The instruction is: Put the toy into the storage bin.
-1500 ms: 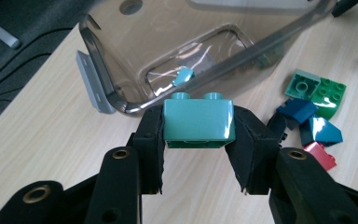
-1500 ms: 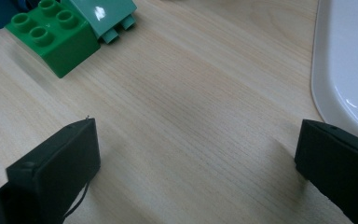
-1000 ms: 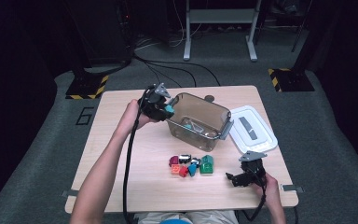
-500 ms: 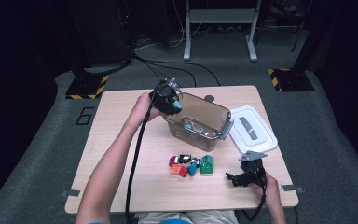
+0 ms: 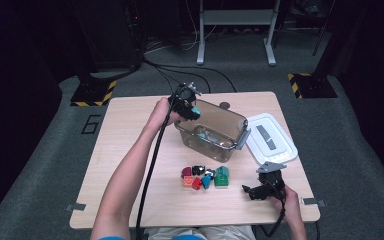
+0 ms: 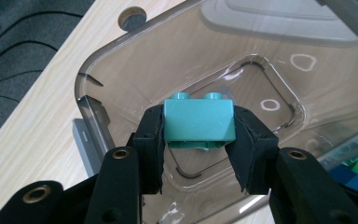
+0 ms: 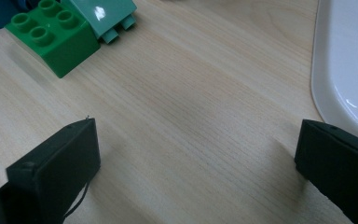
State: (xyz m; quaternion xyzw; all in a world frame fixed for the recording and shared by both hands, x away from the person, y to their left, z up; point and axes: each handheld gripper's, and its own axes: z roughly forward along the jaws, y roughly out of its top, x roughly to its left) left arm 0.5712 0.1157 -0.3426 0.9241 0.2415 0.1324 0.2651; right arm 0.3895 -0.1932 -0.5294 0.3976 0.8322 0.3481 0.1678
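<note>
You had the left gripper (image 6: pixel 199 154) clamped on the teal brick's (image 6: pixel 199 122) flat sides above the clear bin (image 6: pixel 103 70); light, rigid, smooth plastic, it could slip.
</note>
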